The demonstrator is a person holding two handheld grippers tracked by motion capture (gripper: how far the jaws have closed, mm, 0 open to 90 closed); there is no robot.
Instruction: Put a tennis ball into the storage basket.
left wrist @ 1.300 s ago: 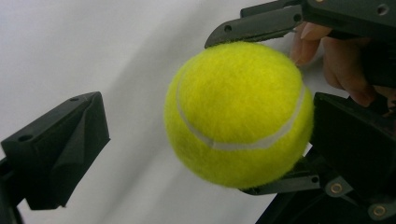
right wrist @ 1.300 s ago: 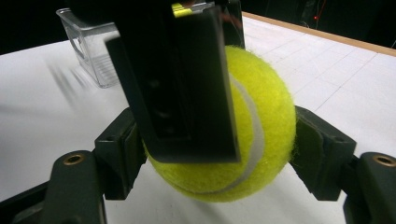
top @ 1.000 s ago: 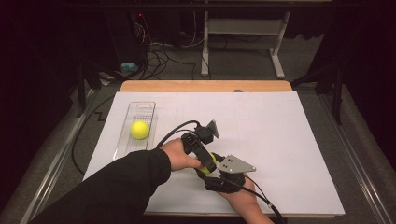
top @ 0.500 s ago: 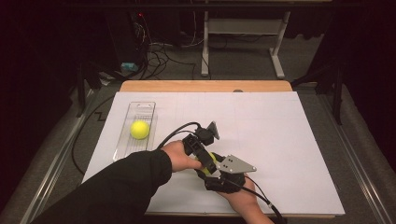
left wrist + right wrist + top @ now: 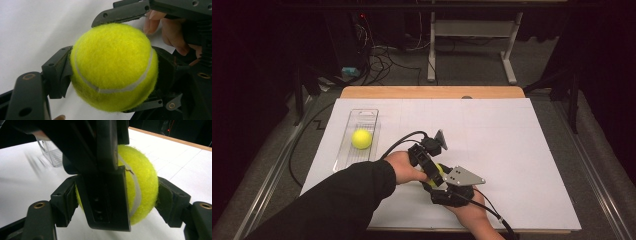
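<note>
Handover point, near edge of the white paper-covered table [image 5: 512, 150]: both black two-jaw grippers clamped on one fuzzy yellow tennis ball [image 5: 113, 67]. Left gripper [image 5: 432, 172] has just been closing, ball between its jaws; in the left gripper view its pads now press the ball's sides. Right gripper [image 5: 443, 181] also pinches the same ball, in the right gripper view its jaws bear on the ball left and right, with one left-gripper jaw crossing in front. Grips sit roughly crosswise to each other. Ball held just above the table surface, between the two hands; contact with the table can't be told. Second yellow tennis ball [image 5: 361, 139] lies in a clear plastic tray [image 5: 362, 116] at the table's left side, well apart from both grippers.
</note>
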